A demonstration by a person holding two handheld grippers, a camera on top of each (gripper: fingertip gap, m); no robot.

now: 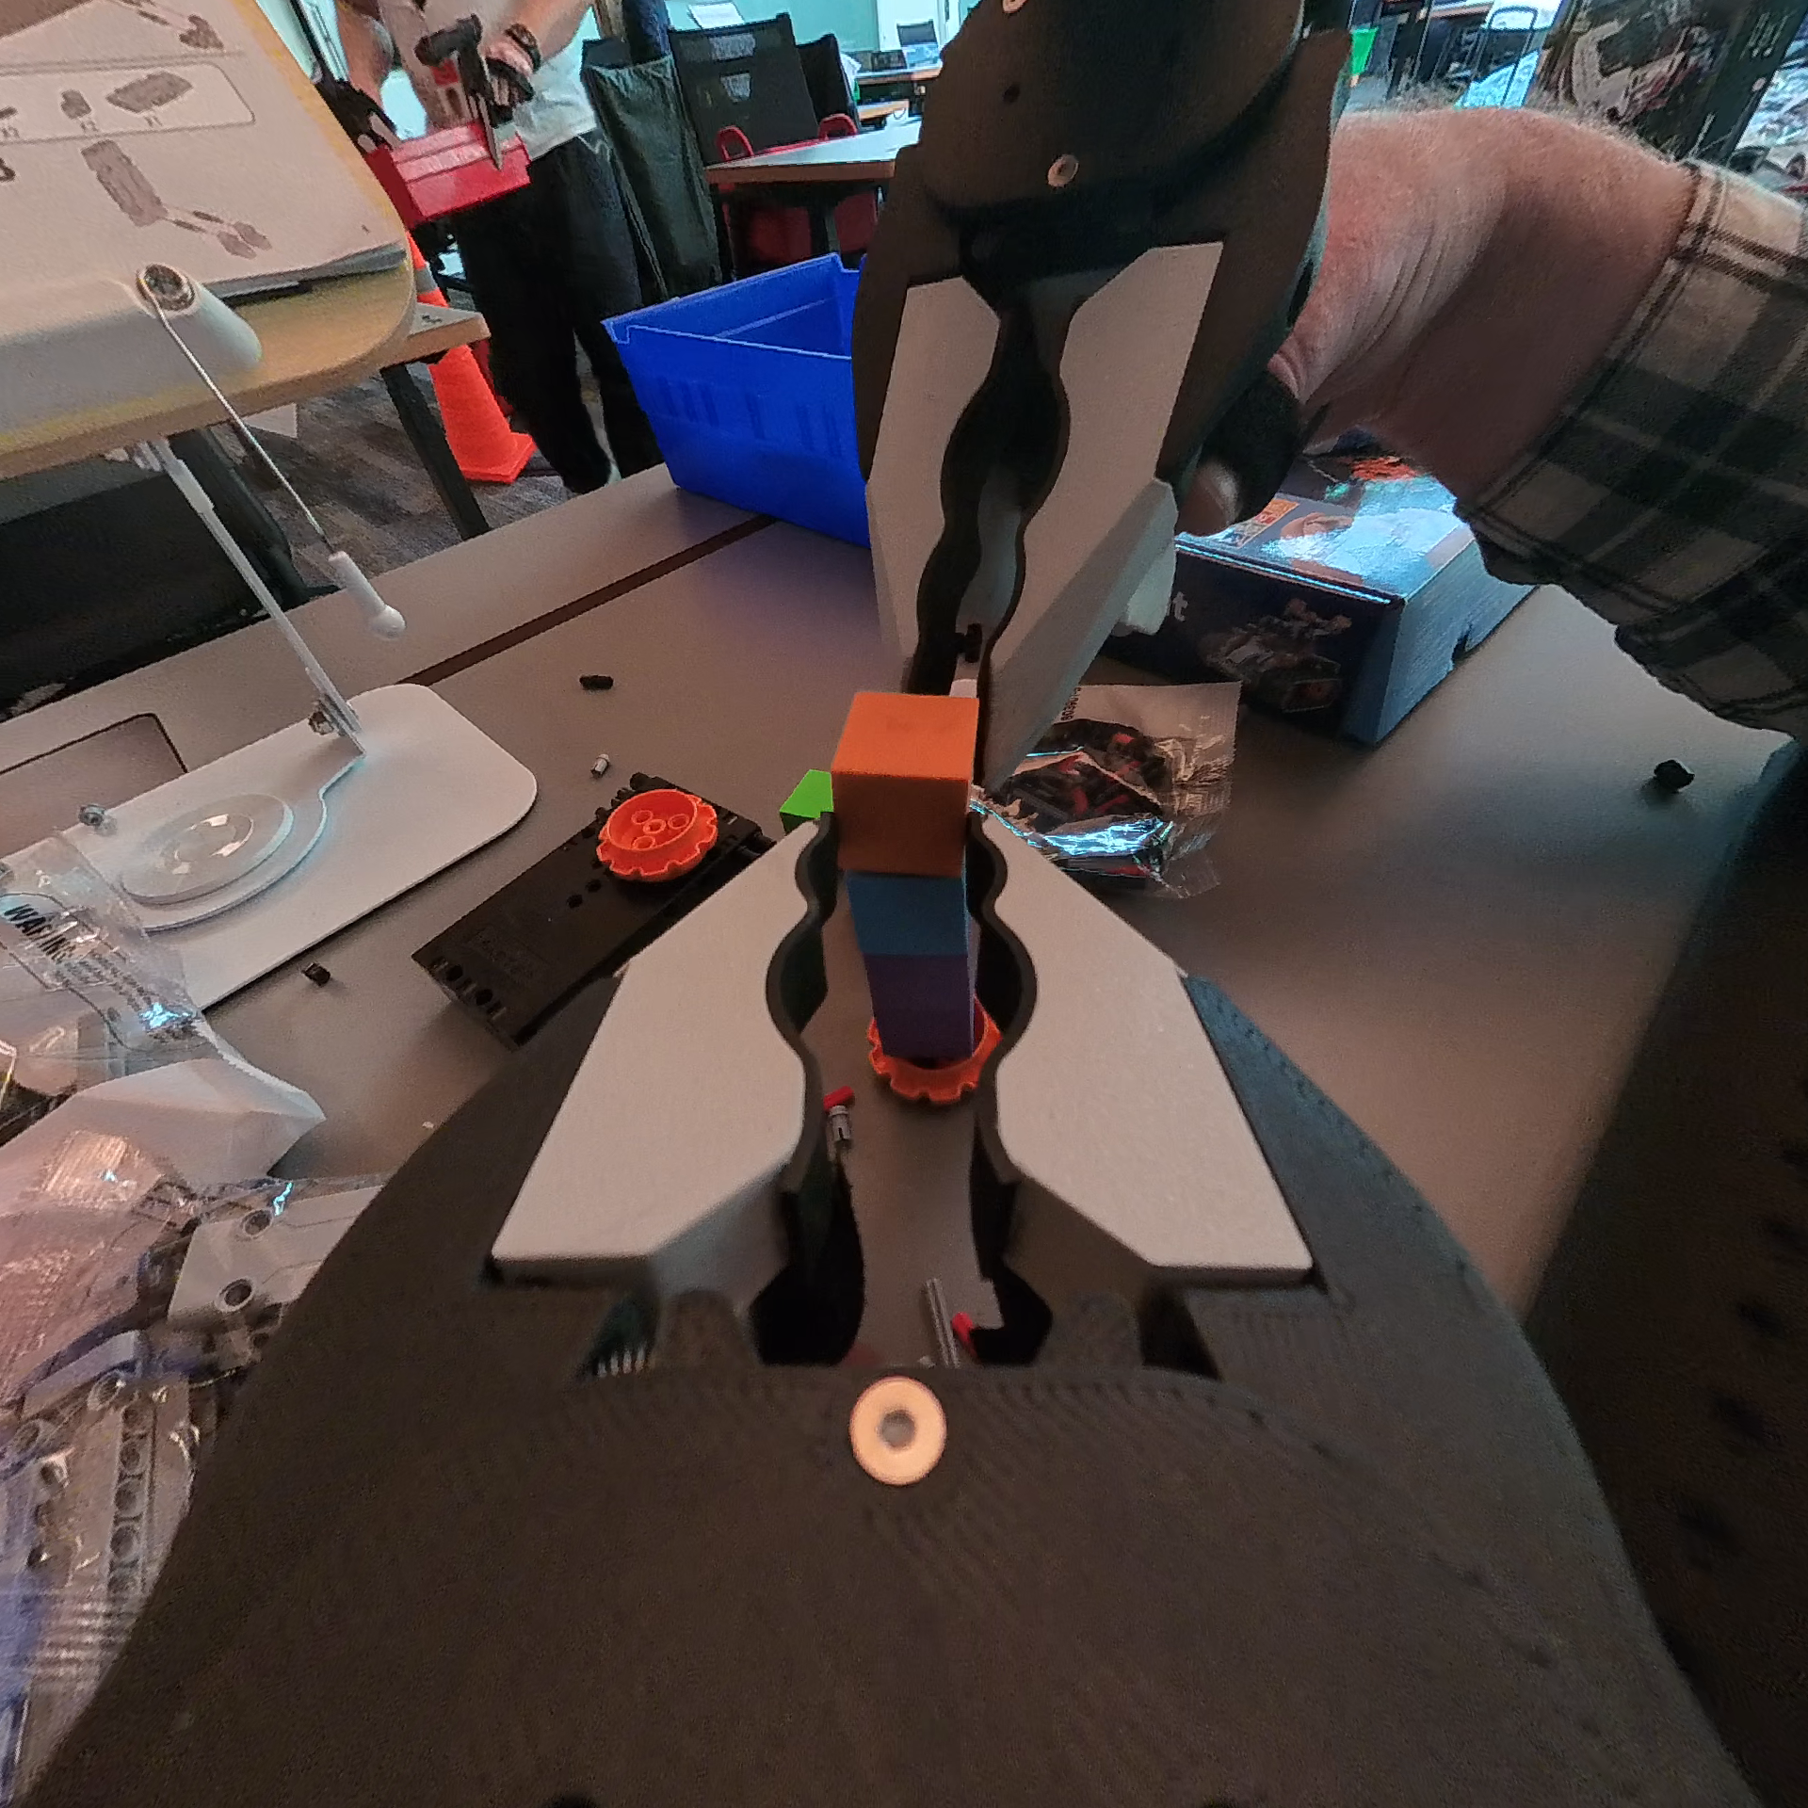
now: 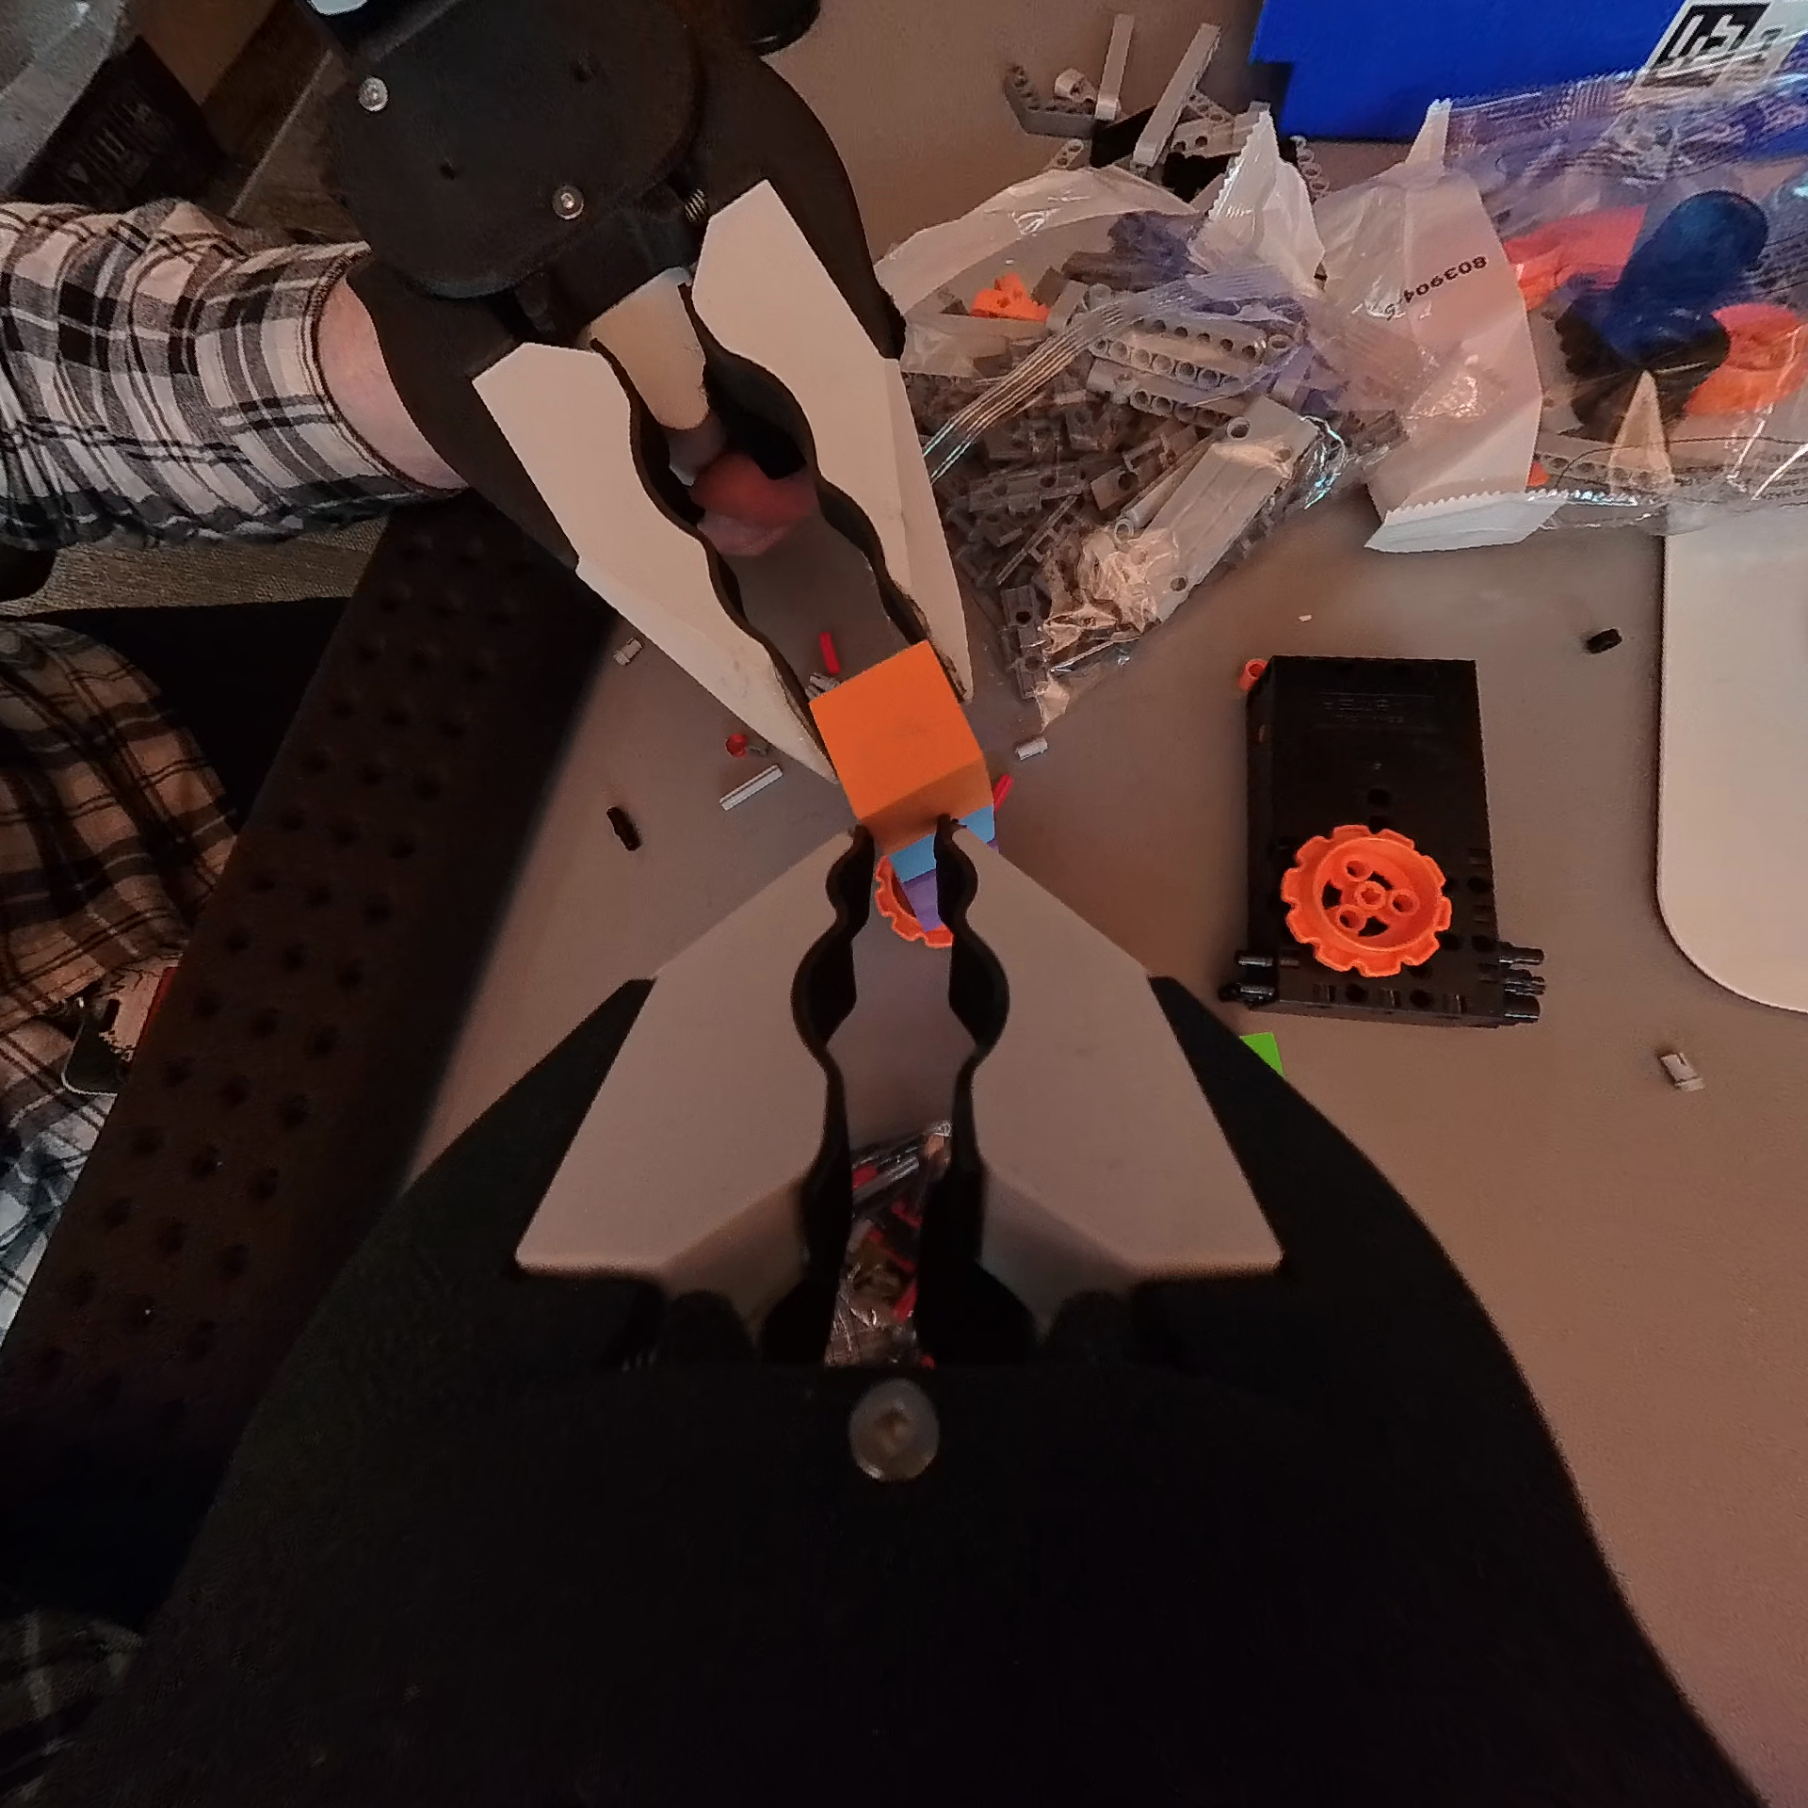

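The left gripper [image 1: 900,861], black with pale grey finger plates, stands around a small tower of cubes, its wavy inner edges lying close along the tower's sides; from the left wrist view the tips seem to touch the orange plastic cube [image 1: 905,792] at the top, though whether they press it I cannot tell. Under that cube sits a blue cube [image 1: 910,915], and under that a purple cube [image 1: 925,1008], which stands on an orange toothed plastic wheel [image 1: 929,1071] lying flat on the grey table [image 1: 1370,929].

The right gripper [image 2: 900,832] comes at the tower from the far side, held by a hand in a plaid sleeve [image 1: 1663,411]. Its fingers are nearly closed, with only a narrow gap between them, and its tips meet the orange cube's upper edge; it has nothing clearly in its grasp.

Left of the tower lies a flat black perforated plastic plate [image 1: 577,929] with a second orange toothed wheel [image 1: 651,832] on it. Just behind the tower a bright green block [image 1: 807,797] peeks out. Right of the tower lies a crumpled clear bag of small parts [image 1: 1106,792], beyond it a dark blue cardboard box [image 1: 1370,626], and far behind the tower a blue plastic bin [image 1: 744,391]. Farther left of the tower are a white stand base [image 1: 391,783] and more clear bags of grey parts [image 1: 117,1223].
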